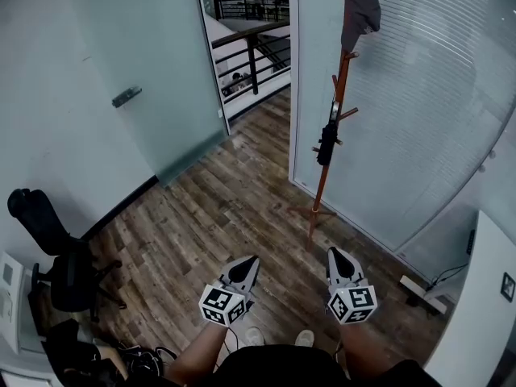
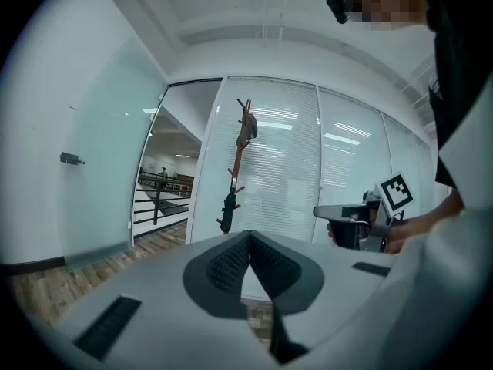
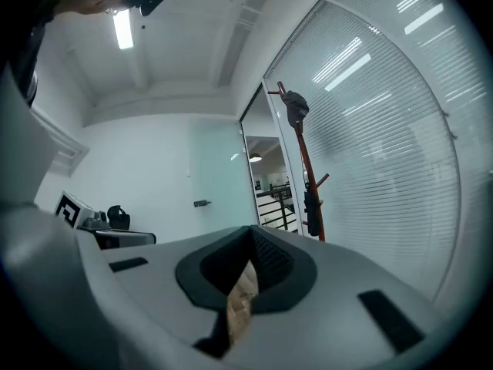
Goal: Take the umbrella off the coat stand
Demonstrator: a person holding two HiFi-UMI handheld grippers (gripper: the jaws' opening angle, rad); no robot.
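A slim reddish-brown coat stand [image 1: 339,95] rises in front of a glass wall, well ahead of both grippers. A folded black umbrella [image 1: 327,142] hangs from a peg about halfway up it, and a grey garment [image 1: 360,10] hangs at the top. My left gripper [image 1: 251,258] and right gripper [image 1: 333,251] are held low over the wooden floor, side by side, both shut and empty. The left gripper view has the umbrella [image 2: 228,210] far off, beyond the shut jaws [image 2: 249,233]. In the right gripper view the umbrella [image 3: 311,208] hangs on the stand [image 3: 303,160], right of the shut jaws [image 3: 250,230].
A frosted glass door [image 1: 153,79] stands at the left, beside an open doorway with a black railing [image 1: 251,59]. The glass wall with blinds [image 1: 419,95] runs behind the stand. A black office chair [image 1: 56,256] is at the left. A white cabinet [image 1: 484,297] and a power strip [image 1: 423,293] are at the right.
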